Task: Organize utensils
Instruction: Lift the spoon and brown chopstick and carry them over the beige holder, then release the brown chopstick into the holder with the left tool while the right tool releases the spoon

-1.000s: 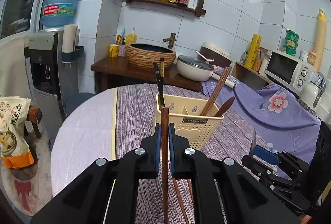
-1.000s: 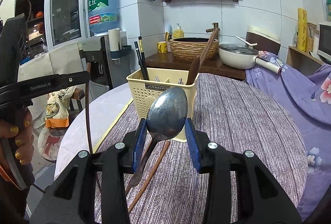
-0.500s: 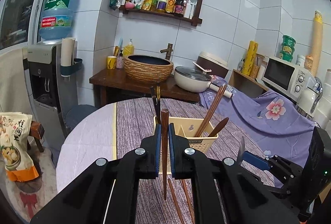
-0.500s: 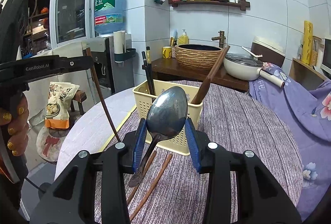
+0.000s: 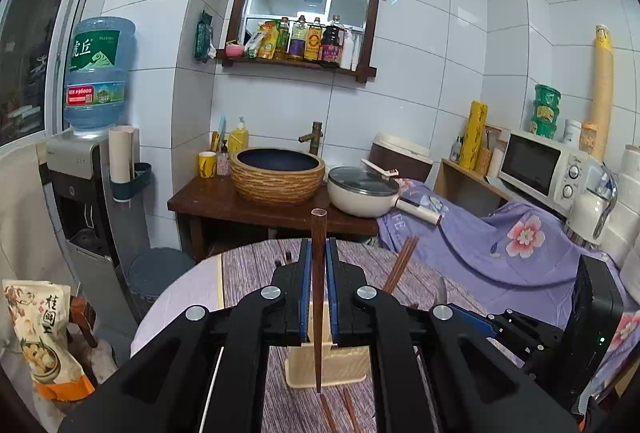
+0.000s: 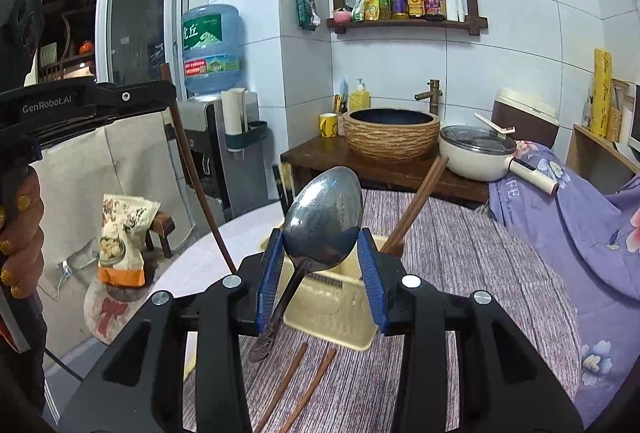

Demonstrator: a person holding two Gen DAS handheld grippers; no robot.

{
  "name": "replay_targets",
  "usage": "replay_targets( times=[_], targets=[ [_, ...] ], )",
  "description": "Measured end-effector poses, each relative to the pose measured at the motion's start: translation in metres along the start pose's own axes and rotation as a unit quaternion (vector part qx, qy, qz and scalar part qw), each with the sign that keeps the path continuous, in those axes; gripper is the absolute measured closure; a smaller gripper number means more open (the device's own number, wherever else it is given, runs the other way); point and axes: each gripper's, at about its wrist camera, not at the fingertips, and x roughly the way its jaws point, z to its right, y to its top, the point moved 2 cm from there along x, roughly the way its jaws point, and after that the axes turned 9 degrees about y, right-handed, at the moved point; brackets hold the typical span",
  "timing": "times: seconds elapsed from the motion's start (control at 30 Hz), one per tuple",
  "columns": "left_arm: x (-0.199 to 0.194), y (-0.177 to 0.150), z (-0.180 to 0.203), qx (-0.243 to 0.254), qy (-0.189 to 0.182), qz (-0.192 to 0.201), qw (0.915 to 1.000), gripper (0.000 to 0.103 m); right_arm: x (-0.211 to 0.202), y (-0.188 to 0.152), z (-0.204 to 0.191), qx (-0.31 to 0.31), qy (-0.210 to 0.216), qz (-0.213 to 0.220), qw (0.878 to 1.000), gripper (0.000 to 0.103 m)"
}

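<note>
My left gripper (image 5: 319,265) is shut on a brown wooden chopstick (image 5: 318,297), held upright above the cream utensil basket (image 5: 328,369); it also shows in the right wrist view (image 6: 192,169). My right gripper (image 6: 320,265) is shut on a metal spoon (image 6: 322,213), bowl up, handle pointing down, just in front of the basket (image 6: 340,309). Wooden chopsticks (image 6: 416,207) stand in the basket. Two more chopsticks (image 6: 304,385) lie on the mat before it.
The basket stands on a round table with a purple striped mat (image 6: 480,273). Behind are a woven basin (image 5: 278,173) and a lidded pan (image 5: 362,191) on a dark counter, a water dispenser (image 5: 88,193) at left, and a microwave (image 5: 548,169) at right.
Both grippers have risen with their loads. The chopstick in my left gripper now hangs over the basket, and the basket sits lower in both views.
</note>
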Motion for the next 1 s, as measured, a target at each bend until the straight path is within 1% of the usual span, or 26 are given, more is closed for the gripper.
replay_targets(
  times=[0.1, 0.2, 0.3, 0.4, 0.53, 0.67, 0.73, 0.83, 1.0],
  targets=[
    [0.001, 0.021, 0.0, -0.006, -0.001, 0.005, 1.0, 0.096, 0.0, 0.02, 0.007, 0.002, -0.01, 0.01, 1.0, 0.065],
    [0.002, 0.04, 0.0, -0.01, 0.01, 0.023, 0.9996, 0.096, 0.001, 0.037, 0.011, 0.004, -0.022, 0.022, 1.0, 0.065],
    [0.007, 0.056, -0.002, -0.018, 0.009, 0.025, 0.9995, 0.096, 0.004, 0.053, 0.016, 0.003, -0.038, 0.033, 0.999, 0.065],
    [0.016, 0.066, -0.001, -0.023, 0.019, 0.03, 0.9991, 0.096, 0.011, 0.066, 0.021, 0.001, -0.055, 0.038, 0.998, 0.065],
    [0.028, 0.074, 0.0, -0.034, 0.02, 0.035, 0.9986, 0.096, 0.023, 0.076, 0.023, -0.01, -0.077, 0.045, 0.996, 0.065],
    [0.036, 0.072, 0.007, -0.024, 0.025, 0.06, 0.9976, 0.096, 0.036, 0.074, 0.024, -0.027, -0.088, 0.043, 0.995, 0.065],
    [0.041, 0.067, 0.009, -0.025, 0.02, 0.067, 0.9973, 0.096, 0.041, 0.07, 0.025, -0.032, -0.092, 0.043, 0.994, 0.065],
    [0.052, 0.056, 0.013, -0.02, 0.016, 0.052, 0.9983, 0.096, 0.053, 0.061, 0.027, -0.037, -0.101, 0.031, 0.994, 0.064],
    [0.068, 0.031, 0.016, -0.004, 0.023, 0.03, 0.9993, 0.096, 0.074, 0.036, 0.021, -0.074, -0.117, 0.012, 0.99, 0.064]
  ],
)
